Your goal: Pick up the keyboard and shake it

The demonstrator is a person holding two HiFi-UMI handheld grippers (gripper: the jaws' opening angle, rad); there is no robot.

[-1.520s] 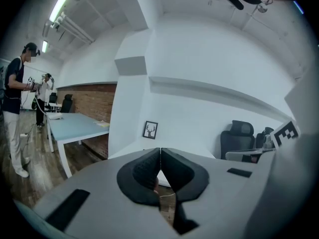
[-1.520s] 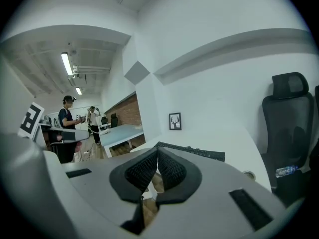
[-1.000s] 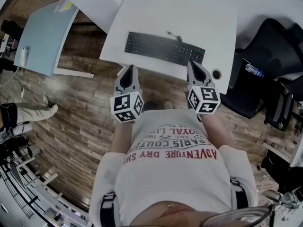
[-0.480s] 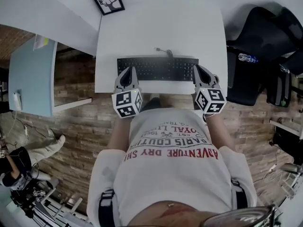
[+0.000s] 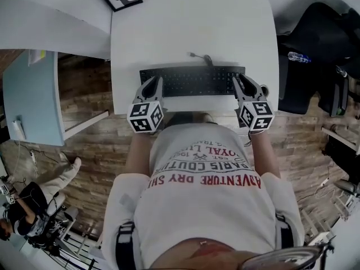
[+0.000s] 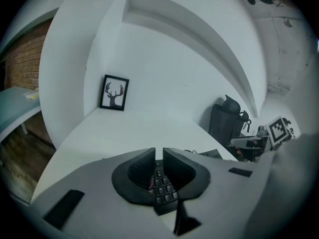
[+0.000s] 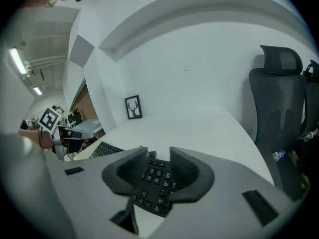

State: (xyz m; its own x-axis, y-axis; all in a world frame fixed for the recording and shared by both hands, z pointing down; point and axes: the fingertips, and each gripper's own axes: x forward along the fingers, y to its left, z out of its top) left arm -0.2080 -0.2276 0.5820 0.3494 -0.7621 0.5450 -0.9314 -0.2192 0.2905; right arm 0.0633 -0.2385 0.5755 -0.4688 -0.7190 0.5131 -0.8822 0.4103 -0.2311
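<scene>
The left gripper (image 6: 158, 156) is seen with its jaws drawn together, only a thin slit left and nothing clamped; the right gripper (image 7: 158, 154) is seen with its jaws parted, having just been opening, and nothing is pressed by its pads. A white desk (image 5: 191, 27) is spread out beneath and ahead of both grippers; a black office chair (image 7: 276, 108) is placed off to the right of the right gripper. The black keyboard (image 5: 194, 81) is laid flat near the desk's front edge, its left end under the left gripper's tips and its keypad end under the right gripper's gap. A framed deer picture (image 6: 114, 92) is propped far ahead of the left gripper; a water bottle (image 5: 299, 57) is seen beside the chair.
</scene>
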